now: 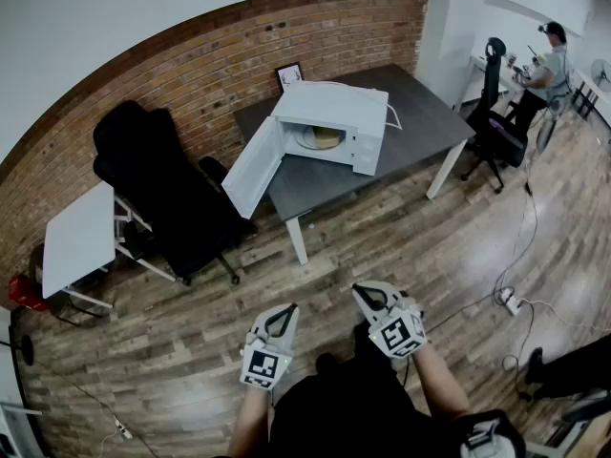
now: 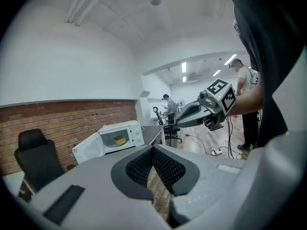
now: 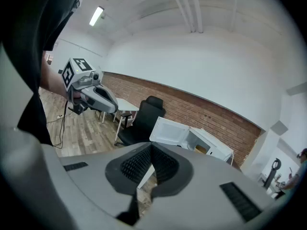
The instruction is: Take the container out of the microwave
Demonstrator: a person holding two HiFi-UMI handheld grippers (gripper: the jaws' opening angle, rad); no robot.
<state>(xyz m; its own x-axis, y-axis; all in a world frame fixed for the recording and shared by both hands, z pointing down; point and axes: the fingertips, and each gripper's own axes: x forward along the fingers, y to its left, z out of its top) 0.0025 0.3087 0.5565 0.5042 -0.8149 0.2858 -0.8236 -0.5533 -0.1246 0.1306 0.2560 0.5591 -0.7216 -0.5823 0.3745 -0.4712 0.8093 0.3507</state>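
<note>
The white microwave (image 1: 336,114) stands on a dark grey table (image 1: 420,113) by the brick wall, its door (image 1: 252,168) swung wide open to the left. A tan, bowl-like container (image 1: 323,138) sits inside on the turntable; it also shows in the left gripper view as container (image 2: 119,140) and in the right gripper view as container (image 3: 201,149). Both grippers hover over the wooden floor, well short of the table. My left gripper (image 1: 288,310) and right gripper (image 1: 360,291) are shut, with nothing between the jaws. Each points toward the microwave (image 2: 120,135), (image 3: 211,145).
A black office chair (image 1: 162,184) stands left of the table, beside a small white table (image 1: 78,239). A framed picture (image 1: 289,74) leans on the wall. Far right, a person (image 1: 549,65) sits at a desk near another chair (image 1: 496,113). Cables and a power strip (image 1: 511,301) lie on the floor.
</note>
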